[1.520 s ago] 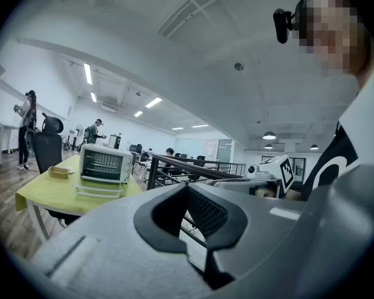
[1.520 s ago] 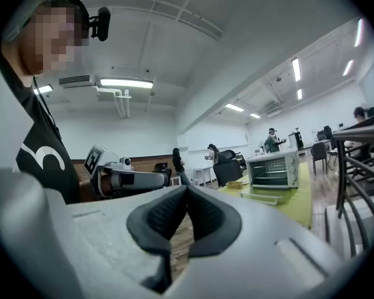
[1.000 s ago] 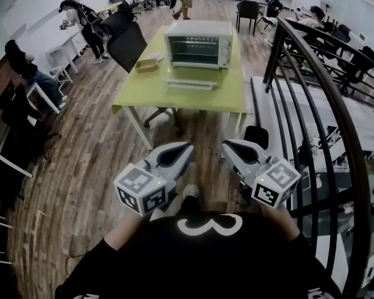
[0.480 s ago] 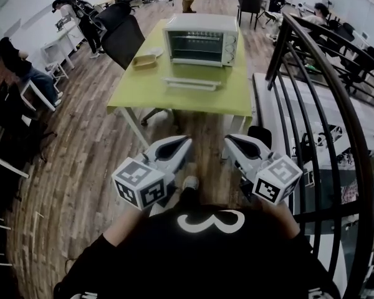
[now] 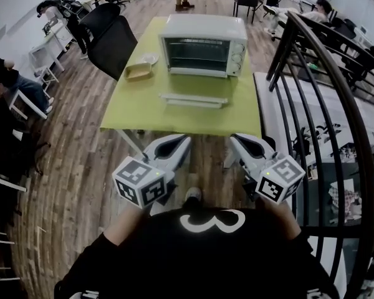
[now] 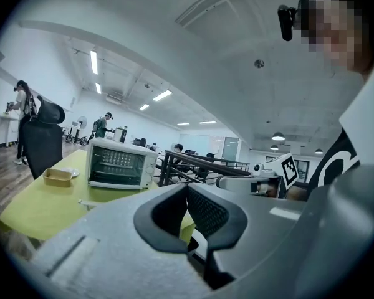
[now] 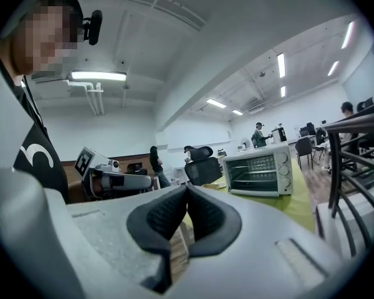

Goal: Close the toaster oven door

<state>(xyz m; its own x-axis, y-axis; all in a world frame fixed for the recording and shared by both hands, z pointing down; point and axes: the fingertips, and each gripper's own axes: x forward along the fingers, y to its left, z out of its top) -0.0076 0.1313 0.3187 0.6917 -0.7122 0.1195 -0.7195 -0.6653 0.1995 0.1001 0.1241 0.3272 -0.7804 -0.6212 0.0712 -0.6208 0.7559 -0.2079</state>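
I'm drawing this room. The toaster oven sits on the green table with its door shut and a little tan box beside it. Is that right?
Not quite. The door is open, folded down in front of the toaster oven; the head view shows it. The rest holds: it sits on the green table with the tan box beside it.

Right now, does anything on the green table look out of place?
Yes: the toaster oven has its door folded down open in front of it. Nothing else looks odd.
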